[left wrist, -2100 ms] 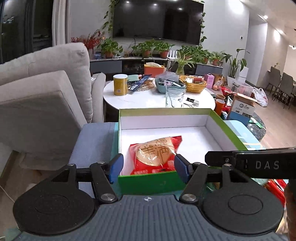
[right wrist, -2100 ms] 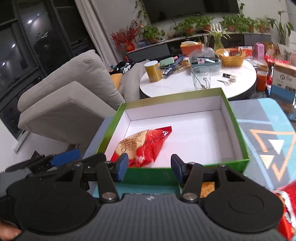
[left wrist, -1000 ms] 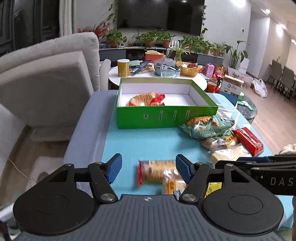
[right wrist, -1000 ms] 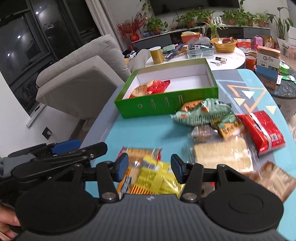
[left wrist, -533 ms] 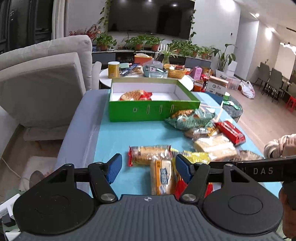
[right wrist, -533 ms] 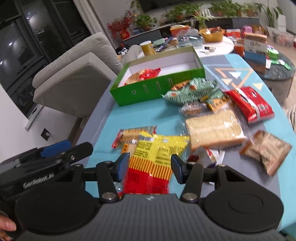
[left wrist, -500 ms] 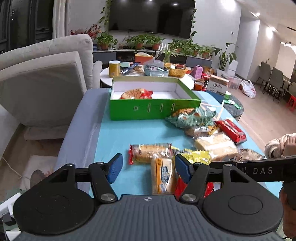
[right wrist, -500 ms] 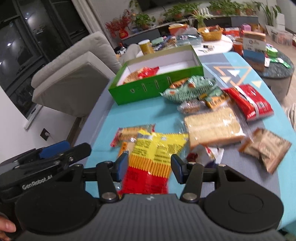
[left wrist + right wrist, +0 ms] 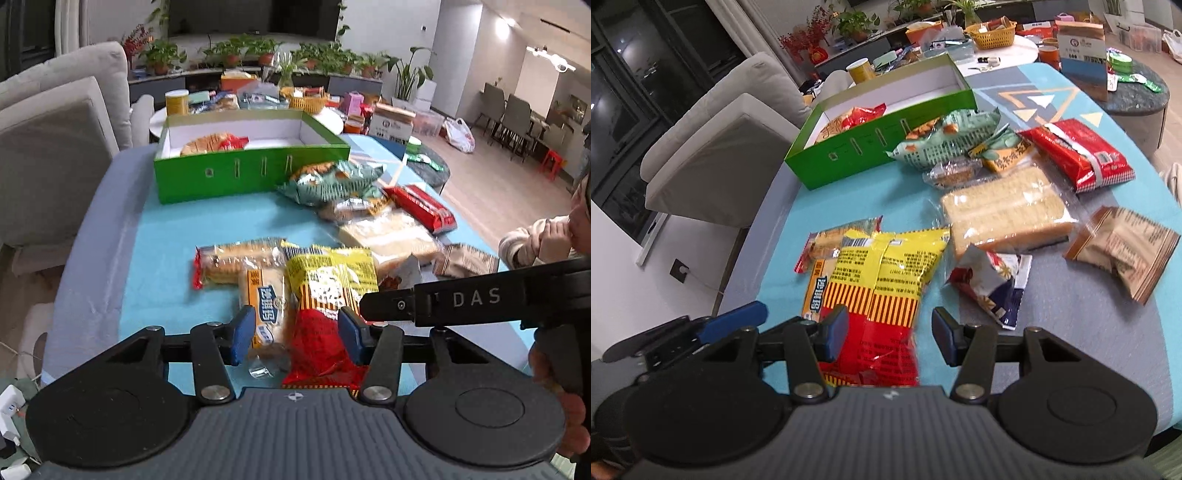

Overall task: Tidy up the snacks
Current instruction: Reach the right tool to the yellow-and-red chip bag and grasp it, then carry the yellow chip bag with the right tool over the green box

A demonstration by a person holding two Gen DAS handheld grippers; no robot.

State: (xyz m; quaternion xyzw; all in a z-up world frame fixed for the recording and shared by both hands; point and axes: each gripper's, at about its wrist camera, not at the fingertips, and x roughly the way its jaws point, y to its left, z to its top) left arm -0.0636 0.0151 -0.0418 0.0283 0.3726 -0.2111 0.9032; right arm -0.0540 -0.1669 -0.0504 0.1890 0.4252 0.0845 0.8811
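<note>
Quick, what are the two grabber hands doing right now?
Left gripper: closing, holding nothing; yellow-and-red bag and a white packet between its jaws.
Right gripper: open, empty, over that bag.

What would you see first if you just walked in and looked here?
A big yellow-and-red snack bag lies closest on the blue table, between both tongs. Behind it more packets are scattered, and at the far end stands a bright green box holding one red packet.

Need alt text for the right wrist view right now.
The right hand-held gripper, open, hangs over a yellow-and-red snack bag on the blue table. Farther back, a green box holds one red packet.
</note>
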